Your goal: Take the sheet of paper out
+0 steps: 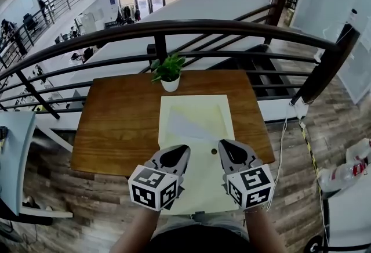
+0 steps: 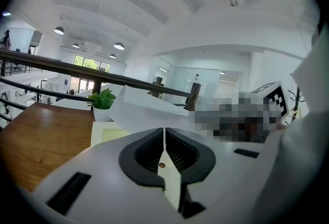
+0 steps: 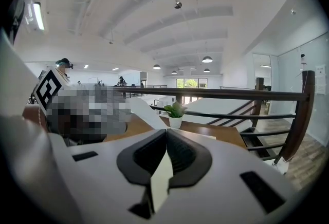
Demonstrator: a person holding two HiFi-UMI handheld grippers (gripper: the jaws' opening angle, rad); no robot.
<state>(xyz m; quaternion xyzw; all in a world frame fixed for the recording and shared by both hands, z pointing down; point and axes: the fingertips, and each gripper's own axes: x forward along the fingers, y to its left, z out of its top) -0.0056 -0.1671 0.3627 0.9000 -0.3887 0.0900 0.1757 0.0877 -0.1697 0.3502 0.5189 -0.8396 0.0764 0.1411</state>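
Your left claw (image 1: 177, 153) and right claw (image 1: 227, 150) each clamp the sheet of paper (image 1: 200, 179); paired grips should keep it level leaving the folder (image 1: 197, 108).

near end of the paper (image 1: 197, 130) lost under the left tongs (image 1: 176, 152) and right tongs (image 1: 227, 151), arms (image 1: 136, 230) chopped off at the bottom edge, bench (image 1: 116, 130) front edge partly covered by them, people downstairs (image 1: 8, 28) way too tiny to make out

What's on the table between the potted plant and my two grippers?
A pale yellow envelope, with the white sheet over it; the head view shows it.
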